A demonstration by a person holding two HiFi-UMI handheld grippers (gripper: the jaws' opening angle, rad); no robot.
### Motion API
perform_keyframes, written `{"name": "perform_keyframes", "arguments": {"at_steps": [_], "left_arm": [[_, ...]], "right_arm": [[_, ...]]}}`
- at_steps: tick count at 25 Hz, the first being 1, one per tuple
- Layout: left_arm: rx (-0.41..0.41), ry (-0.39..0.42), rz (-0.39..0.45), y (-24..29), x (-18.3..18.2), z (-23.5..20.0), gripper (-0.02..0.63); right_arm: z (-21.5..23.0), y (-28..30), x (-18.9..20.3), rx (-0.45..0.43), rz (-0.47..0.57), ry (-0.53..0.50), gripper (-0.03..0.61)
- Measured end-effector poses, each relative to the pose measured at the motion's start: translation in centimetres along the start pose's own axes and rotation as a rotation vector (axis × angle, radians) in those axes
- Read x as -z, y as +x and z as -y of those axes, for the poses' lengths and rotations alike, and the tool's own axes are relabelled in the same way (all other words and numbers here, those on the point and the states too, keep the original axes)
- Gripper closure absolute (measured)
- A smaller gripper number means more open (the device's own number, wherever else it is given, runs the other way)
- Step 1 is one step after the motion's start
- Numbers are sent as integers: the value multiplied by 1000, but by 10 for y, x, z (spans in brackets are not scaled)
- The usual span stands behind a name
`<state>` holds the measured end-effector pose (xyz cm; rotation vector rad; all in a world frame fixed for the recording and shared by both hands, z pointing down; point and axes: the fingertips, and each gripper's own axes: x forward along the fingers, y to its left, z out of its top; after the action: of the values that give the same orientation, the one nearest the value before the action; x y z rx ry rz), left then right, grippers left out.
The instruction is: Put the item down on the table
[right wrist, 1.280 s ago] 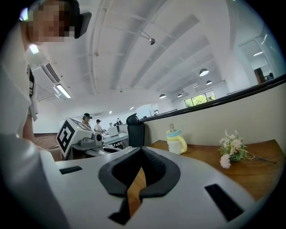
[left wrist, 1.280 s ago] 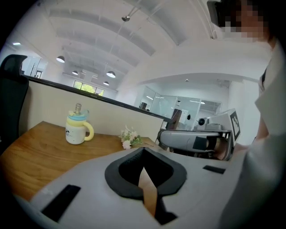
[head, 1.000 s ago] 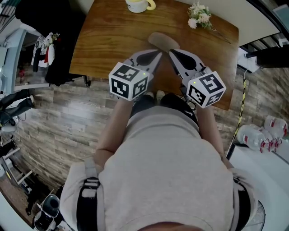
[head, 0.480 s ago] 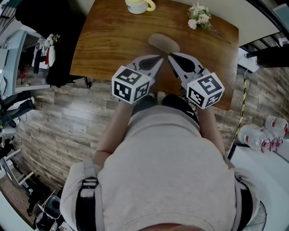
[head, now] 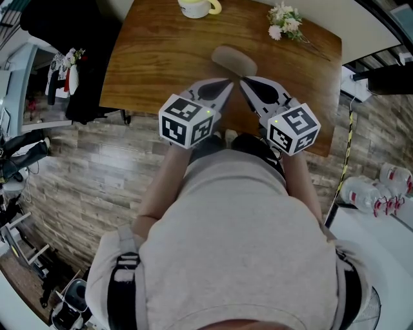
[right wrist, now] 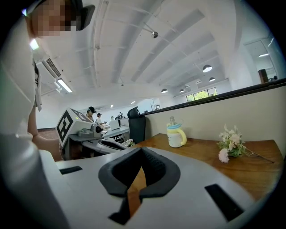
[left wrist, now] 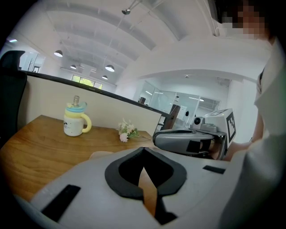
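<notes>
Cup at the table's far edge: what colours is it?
Cream cup with yellow handle and blue lid; clearest in the left gripper view.

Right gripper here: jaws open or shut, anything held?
Shut, nothing held. The right gripper shows its jaw tips touching in its own view, with only the wooden table visible through the slit behind.

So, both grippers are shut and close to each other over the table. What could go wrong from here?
1. The left gripper and the right gripper angle toward each other, with their tips almost meeting. A small inward move may knock them together.
2. The tan item lies on the table just beyond both tips. Moving forward with the jaws shut could shove it toward the far edge, where the cup stands.
</notes>
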<state>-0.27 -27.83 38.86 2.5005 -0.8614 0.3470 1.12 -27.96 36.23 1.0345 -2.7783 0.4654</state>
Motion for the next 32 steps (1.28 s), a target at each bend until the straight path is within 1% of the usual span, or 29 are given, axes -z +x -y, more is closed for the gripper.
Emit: {"name": "perform_keyframes", "arguments": {"at_steps": [10,23,26,32], "left_arm": [[13,-9,-13,1,5,-1,601],[23,-18,-17,3,8,-1,601],[23,-17,-17,4,8,-2,601],[30,-22,-12,4,7,-3,601]], "right_arm": [[2,0,5,7,0,24,569],[3,1,8,15,-2,31,569],[4,1,5,15,12,41,569],[-1,3,4,0,6,29,569]]}}
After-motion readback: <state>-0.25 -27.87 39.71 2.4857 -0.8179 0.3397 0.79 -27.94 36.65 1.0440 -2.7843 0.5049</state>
